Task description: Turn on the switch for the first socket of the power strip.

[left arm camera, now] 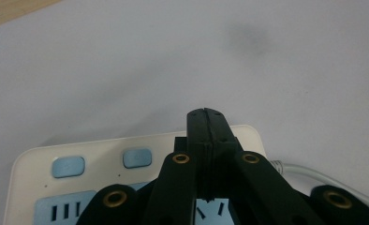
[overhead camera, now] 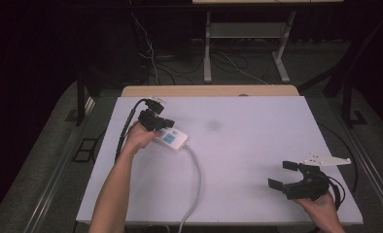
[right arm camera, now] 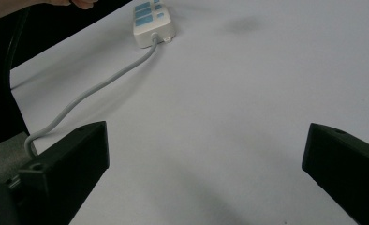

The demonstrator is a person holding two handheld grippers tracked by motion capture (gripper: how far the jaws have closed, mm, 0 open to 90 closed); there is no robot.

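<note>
- Now we see the left gripper, jaws pressed together on nothing, above the white power strip at the table's left.
- We see the right gripper spread wide at the near right, well apart.

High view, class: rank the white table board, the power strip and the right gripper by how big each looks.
1. White table board, by far the largest.
2 and 3. Right gripper and power strip look alike; the left gripper covers part of the strip, so no ranking.
</note>
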